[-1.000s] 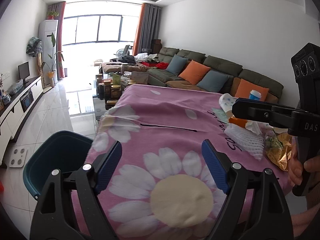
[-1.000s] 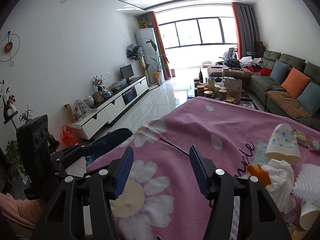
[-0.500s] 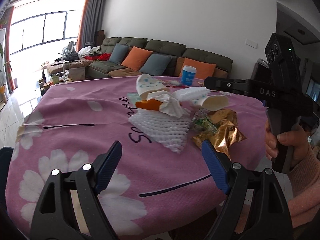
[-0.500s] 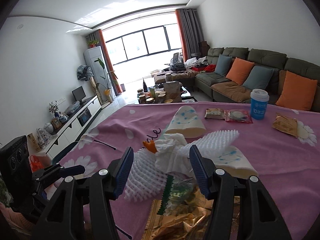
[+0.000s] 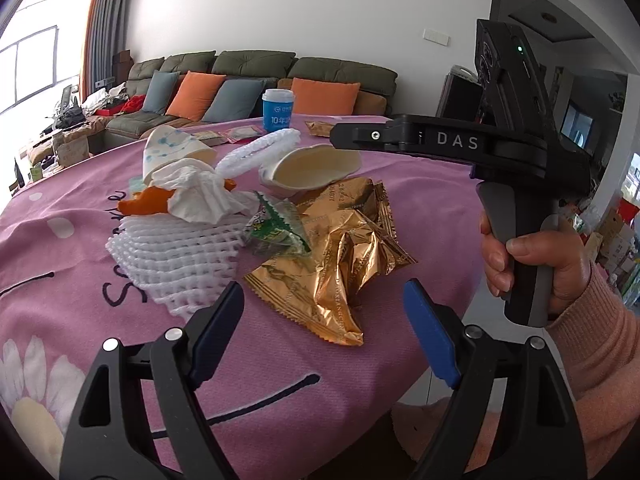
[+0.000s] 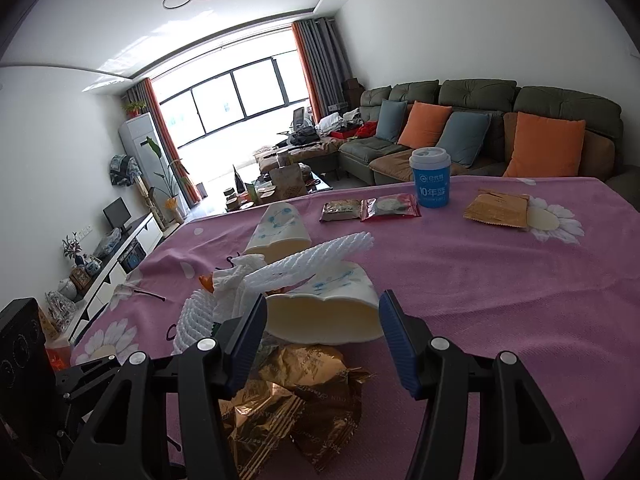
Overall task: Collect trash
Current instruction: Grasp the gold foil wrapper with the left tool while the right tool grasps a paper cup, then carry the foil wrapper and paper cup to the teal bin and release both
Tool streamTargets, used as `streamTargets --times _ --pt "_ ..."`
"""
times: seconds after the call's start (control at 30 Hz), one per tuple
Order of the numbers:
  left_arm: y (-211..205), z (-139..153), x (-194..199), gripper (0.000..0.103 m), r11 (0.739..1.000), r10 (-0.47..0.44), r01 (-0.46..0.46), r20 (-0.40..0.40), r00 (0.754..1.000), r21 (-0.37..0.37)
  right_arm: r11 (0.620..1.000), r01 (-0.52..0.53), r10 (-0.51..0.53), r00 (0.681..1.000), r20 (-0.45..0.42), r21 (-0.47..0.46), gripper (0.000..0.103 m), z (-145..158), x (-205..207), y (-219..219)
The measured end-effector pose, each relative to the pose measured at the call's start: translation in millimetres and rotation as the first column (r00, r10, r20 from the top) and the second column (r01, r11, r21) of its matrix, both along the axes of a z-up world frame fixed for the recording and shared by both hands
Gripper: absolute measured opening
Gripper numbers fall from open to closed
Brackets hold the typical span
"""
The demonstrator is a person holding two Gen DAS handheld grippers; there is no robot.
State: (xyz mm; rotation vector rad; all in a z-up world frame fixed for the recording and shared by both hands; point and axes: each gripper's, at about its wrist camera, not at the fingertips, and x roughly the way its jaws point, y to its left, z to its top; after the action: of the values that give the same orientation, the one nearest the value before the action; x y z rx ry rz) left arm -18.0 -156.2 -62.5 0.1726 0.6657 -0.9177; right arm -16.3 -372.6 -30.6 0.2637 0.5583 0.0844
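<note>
The left gripper (image 5: 324,320) hovers low over the near edge of the pink flowered tablecloth (image 5: 60,264), its 2 blue-padded fingers spread wide and holding nothing, aimed at the trash pile just beyond them. The right gripper (image 6: 322,340) is also spread and empty, its fingers flanking the mouth of a crushed paper cup (image 6: 324,312) without touching it. In the left wrist view the right hand (image 5: 536,256) grips the tool's handle at the right, pink sleeve at the wrist, and the tool's side reads "DAS".

The trash sits heaped in the middle of the table: crumpled gold wrappers (image 5: 344,248) nearest, a green packet (image 5: 276,228), white foam netting (image 5: 176,260) to the left, a crumpled tissue (image 5: 200,196) over orange peel (image 5: 142,204), and a 2nd crushed cup (image 5: 172,148) farther back. At the far side stands a blue cup (image 6: 430,178) printed "10年", beside 2 sealed snack packets (image 6: 370,208); their print is too small to read.
</note>
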Motion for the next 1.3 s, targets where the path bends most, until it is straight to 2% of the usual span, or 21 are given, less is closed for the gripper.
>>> streamTargets --times 0.1,0.2,0.37,0.4,0.47,0.83,1.3 --pt "-15.9 -4.1 5.3 0.075 0.999 -0.006 0.006 -0.006 1.000 0.038 1.000 0.008 -0.008 1.000 -0.013 0.006 0.056 -6.1 4.3 -4.6" --pt "-25.2 -8.3 9.8 0.066 0.998 -0.009 0.010 -0.016 1.000 0.067 1.000 0.009 -0.009 1.000 -0.025 0.016 0.056 -12.2 9.3 -8.6" --pt "-29.4 -16.0 19.5 0.041 0.996 -0.010 0.014 -0.055 0.998 0.086 0.999 0.005 -0.003 0.999 -0.046 0.033 0.055 -17.8 17.5 -12.4" --pt "-27.8 -16.5 20.8 0.039 0.997 -0.010 0.015 -0.063 0.998 0.080 0.999 0.003 -0.002 0.999 -0.051 0.035 0.055 -19.2 19.4 -13.4" --pt "-24.8 -16.7 22.2 0.028 0.997 -0.009 0.014 -0.066 0.998 0.071 0.999 0.002 0.001 0.998 -0.060 0.041 0.051 -21.3 21.7 -14.1" --pt "-3.7 -4.1 20.2 0.026 1.000 -0.011 0.011 -0.038 0.999 0.021 0.998 0.029 -0.026 0.998 -0.059 0.061 0.008 -19.9 18.5 -24.6" --pt "44.2 24.6 -5.1 0.025 0.997 0.003 -0.002 0.008 1.000 -0.075 0.995 0.077 -0.079 0.996 0.034 0.057 0.005 14.7 -9.8 -38.1"
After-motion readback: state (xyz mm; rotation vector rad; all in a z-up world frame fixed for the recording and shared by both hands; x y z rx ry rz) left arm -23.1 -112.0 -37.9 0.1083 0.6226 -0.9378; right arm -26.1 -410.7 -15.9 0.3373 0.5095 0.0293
